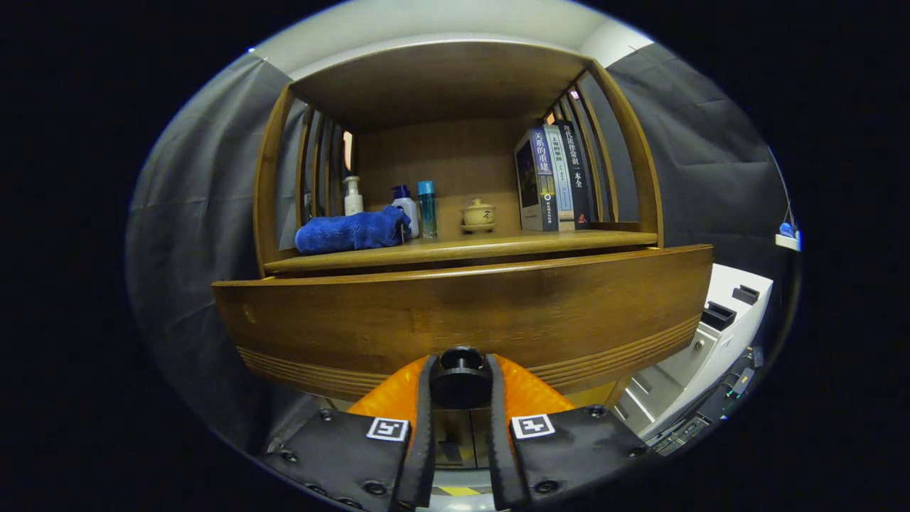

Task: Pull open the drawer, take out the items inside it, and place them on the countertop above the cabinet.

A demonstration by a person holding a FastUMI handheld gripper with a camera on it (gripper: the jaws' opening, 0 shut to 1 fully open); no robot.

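So the gripper (461, 384) is sitting clamped on the round dark knob (460, 368) of the drawer (462, 320), both fingers pressing in on it from either side. The wooden drawer front is standing right ahead of the fingers, sticking out a bit from the cabinet. Just above it, the countertop (462, 249) is carrying a blue towel (352, 231) toward its left end, a pump bottle (352, 196) and two more bottles (416, 208) behind it, a little lidded cup (478, 215) mid-shelf, and upright books (553, 178) at the right end. A white machine (711, 341) is sitting off to the right, beside the cabinet.
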